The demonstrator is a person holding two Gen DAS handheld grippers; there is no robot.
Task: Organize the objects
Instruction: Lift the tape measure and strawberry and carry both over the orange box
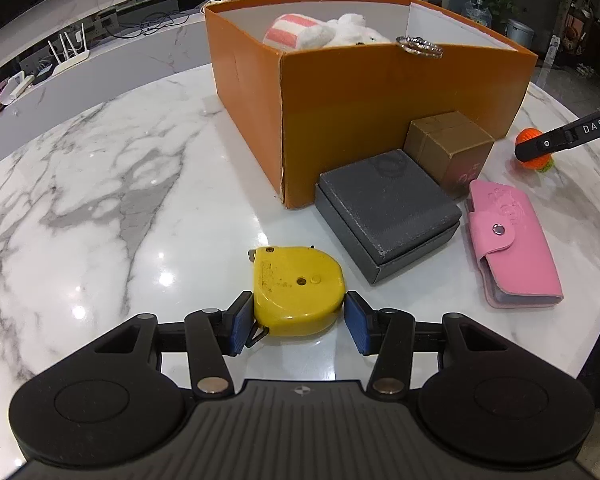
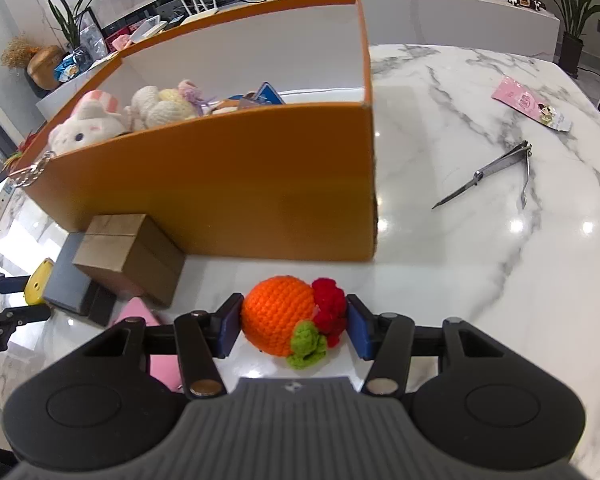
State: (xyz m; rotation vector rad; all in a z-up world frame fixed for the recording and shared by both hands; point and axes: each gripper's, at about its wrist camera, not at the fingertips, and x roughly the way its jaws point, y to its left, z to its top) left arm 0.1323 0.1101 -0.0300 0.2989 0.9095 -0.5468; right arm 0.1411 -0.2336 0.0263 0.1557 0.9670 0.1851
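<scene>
A: Left tongs (image 1: 299,322) pinching yellow tape measure (image 1: 296,292) on tabletop (image 1: 100,200); right tongs (image 2: 294,326) pinching crochet orange (image 2: 288,314).
B: Why? Probably both bound for orange box (image 1: 380,120), 2 at once.

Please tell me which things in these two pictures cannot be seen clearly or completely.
- Right wrist view: pink wallet mostly hidden by the right gripper.
- Right wrist view: yellow tape measure mostly behind the grey box.
- Left wrist view: orange box contents mostly behind its wall.
</scene>
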